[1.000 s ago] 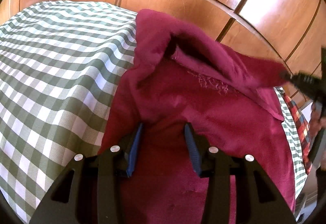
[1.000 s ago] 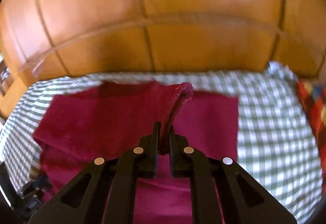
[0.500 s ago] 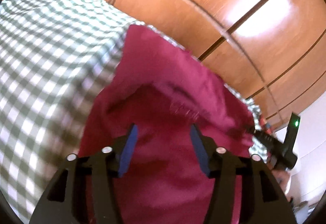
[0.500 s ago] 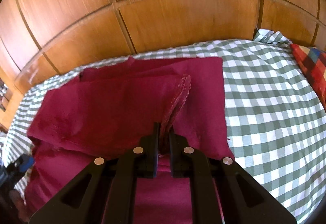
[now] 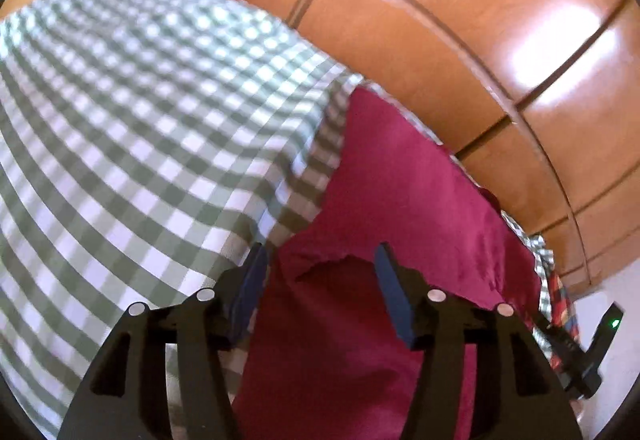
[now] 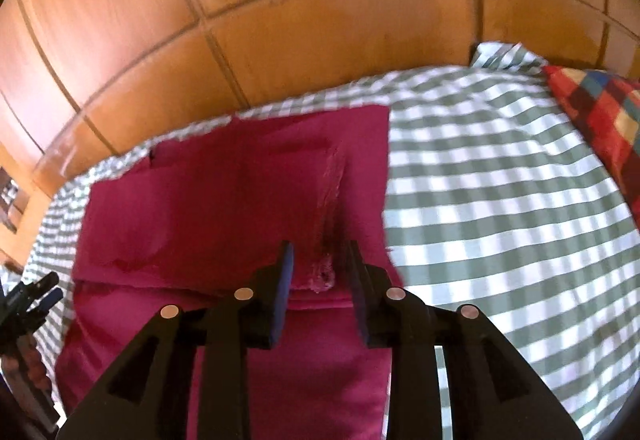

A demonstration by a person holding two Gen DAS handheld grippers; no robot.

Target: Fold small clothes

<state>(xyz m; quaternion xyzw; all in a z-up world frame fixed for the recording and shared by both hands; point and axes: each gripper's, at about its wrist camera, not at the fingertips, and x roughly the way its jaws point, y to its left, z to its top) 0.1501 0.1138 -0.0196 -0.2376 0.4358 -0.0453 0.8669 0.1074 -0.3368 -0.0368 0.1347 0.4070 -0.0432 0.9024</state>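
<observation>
A dark red garment (image 5: 400, 180) lies on the green-and-white checked cloth (image 5: 140, 120), folded over on itself. My left gripper (image 5: 322, 248) hovers over the garment's left edge. Its blue pads stand apart and are closing, with nothing pressed between them. In the right wrist view the folded upper layer (image 6: 224, 208) rests flat. My right gripper (image 6: 319, 245) is opening, and the frayed hem of the fold lies loose between its pads, which are not pressing on it. The right gripper shows at the edge of the left view (image 5: 580, 352), and the left gripper at the edge of the right view (image 6: 28, 300).
Glossy wooden panelling (image 6: 320, 20) rises right behind the checked cloth (image 6: 480, 180). A red patchwork cushion (image 6: 600, 108) lies at the far right. The checked cloth stretches bare to the left of the garment and to its right.
My right gripper laid the lifted red hem down on the garment and opened off it. My left gripper, its jaws apart throughout, rose and drew back to the garment's left edge.
</observation>
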